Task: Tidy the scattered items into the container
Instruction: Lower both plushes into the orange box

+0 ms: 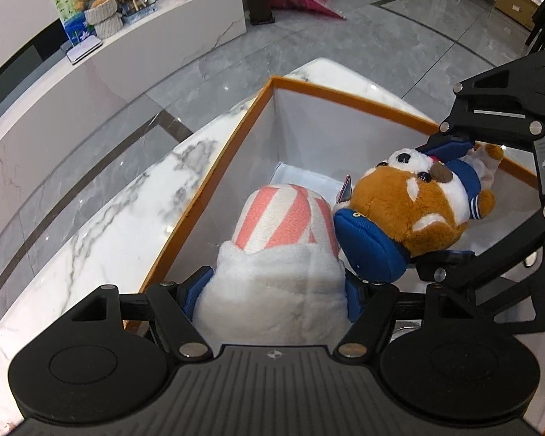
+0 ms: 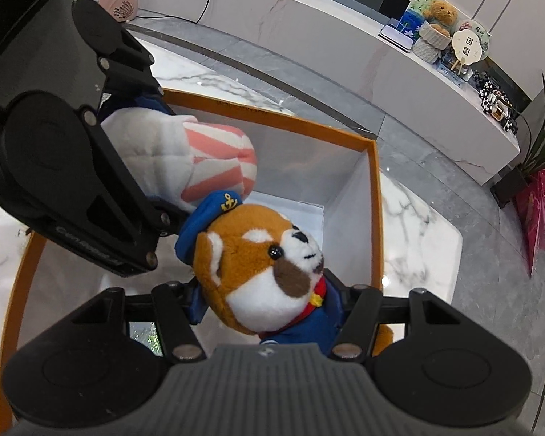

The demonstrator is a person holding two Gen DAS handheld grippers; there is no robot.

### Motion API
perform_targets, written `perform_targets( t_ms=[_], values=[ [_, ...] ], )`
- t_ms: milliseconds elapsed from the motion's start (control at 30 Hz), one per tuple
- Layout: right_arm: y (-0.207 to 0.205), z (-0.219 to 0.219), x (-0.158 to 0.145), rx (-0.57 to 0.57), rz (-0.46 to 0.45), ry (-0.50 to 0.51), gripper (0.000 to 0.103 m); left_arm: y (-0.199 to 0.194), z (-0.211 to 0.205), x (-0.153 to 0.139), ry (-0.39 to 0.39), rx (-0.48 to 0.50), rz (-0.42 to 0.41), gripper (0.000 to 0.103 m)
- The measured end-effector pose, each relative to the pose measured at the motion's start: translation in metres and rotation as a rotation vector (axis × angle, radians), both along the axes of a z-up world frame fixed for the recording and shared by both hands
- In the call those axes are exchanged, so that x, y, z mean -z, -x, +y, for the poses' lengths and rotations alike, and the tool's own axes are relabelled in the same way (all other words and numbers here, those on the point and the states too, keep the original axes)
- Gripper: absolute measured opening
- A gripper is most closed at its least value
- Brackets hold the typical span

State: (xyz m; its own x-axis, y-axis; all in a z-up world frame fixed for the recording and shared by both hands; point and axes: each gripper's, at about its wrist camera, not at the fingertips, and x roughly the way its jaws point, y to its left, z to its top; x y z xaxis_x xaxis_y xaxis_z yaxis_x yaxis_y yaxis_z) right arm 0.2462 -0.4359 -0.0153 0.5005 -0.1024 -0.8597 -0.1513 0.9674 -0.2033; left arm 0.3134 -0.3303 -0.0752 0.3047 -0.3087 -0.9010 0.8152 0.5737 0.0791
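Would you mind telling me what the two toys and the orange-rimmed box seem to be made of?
Sailor dog toy: soft plush, judging by its fuzzy brown and white pile; the blue cap looks like smoother fabric.
Pink-striped toy: woven or knit cloth on the striped part, fluffy white fleece below.
Box: probably rigid cardboard, with thin straight walls, a matte white inside and an orange edge.
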Motion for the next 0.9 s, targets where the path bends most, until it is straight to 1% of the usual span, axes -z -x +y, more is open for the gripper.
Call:
perform_targets(
  t_ms=[133,267,400,567,700,900],
  values=[
    [-0.004,0.009,0.008,-0.034,0.006,0.042,0.063,-0.006,-0.001,0.006,-0.028,-0.003,0.004,0.083],
    [-0.008,0.014,0.016,-0.063,0.014,0.063,0.063,-0.006,-0.002,0.008,-0.049,0.002,-0.007,0.082],
    [-0.014,0.014,0.024,-0.082,0.025,0.074,0.063,-0.003,-0.005,0.011,-0.076,0.011,-0.033,0.082],
    [-0.015,0.018,0.036,-0.153,0.038,0.124,0.063,0.002,-0.013,0.017,-0.122,0.035,-0.072,0.083],
    [-0.014,0.018,0.043,-0.180,0.045,0.130,0.063,0.004,-0.018,0.022,-0.148,0.050,-0.095,0.083],
    [-0.017,0.017,0.047,-0.205,0.054,0.138,0.063,0.003,-0.022,0.027,-0.173,0.057,-0.108,0.083]
  ],
)
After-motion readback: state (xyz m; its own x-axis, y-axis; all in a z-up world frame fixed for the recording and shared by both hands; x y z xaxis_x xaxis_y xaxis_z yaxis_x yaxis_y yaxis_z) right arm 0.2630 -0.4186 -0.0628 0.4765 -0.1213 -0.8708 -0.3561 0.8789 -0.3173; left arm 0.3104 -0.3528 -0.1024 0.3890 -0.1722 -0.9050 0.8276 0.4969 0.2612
